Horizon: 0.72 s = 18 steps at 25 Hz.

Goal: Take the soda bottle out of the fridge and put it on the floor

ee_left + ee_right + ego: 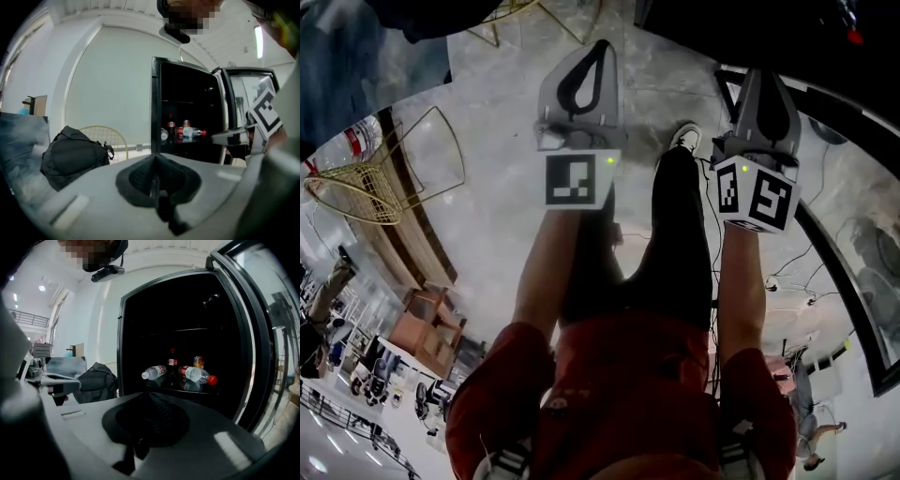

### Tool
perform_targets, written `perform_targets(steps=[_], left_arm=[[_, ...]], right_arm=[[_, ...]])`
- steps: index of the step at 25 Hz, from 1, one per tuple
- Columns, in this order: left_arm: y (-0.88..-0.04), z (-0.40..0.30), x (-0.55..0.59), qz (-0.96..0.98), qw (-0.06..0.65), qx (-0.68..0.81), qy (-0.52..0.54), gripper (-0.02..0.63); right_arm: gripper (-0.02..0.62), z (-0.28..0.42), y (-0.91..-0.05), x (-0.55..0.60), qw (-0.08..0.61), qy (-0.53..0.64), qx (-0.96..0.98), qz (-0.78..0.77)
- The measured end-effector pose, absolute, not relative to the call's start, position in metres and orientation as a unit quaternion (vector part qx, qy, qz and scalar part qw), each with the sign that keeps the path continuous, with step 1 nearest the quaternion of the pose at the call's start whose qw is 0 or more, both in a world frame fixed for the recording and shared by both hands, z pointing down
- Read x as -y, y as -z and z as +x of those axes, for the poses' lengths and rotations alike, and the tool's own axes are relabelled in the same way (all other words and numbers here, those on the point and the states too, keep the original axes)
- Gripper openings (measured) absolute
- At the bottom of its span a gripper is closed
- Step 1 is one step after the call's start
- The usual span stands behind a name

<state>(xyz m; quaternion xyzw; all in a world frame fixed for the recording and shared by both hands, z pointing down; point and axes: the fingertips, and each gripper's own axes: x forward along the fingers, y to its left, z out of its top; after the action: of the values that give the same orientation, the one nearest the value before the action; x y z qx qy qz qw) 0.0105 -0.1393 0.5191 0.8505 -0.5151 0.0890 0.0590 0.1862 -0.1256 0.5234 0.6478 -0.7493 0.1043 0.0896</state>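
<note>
Head view: left gripper (600, 45) and right gripper (761, 75) above the floor (487, 216), one wire chair (375, 183) aside.
Left gripper view: jaws together, empty; one black bag (70, 154) beside the open fridge (187, 108).
Right gripper view: jaws together (empty too); soda bottle (172, 363) upright on the shelf between two lying bottles (154, 371) (199, 374), one can (198, 362) behind.

Pale polished floor (497, 234), gold wire chair (366, 197), white wall (112, 79), black bag (70, 157), bright ceiling strip light (258, 42)

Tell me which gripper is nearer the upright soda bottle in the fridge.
Right, apparently. The right gripper faces the open fridge head-on, the soda bottle straight ahead. The left gripper sits further left, the bottle off to its right.
</note>
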Motion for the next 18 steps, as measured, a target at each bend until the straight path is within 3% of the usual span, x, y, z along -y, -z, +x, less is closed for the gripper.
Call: perform_targets(steps=[18], left_arm=[[-0.525,0.033,0.140,0.847,0.067,0.519,-0.096,-0.001]], right_arm=[[0.000,0.209,-0.532,0.134,0.086,-0.110,0.744,0.653]])
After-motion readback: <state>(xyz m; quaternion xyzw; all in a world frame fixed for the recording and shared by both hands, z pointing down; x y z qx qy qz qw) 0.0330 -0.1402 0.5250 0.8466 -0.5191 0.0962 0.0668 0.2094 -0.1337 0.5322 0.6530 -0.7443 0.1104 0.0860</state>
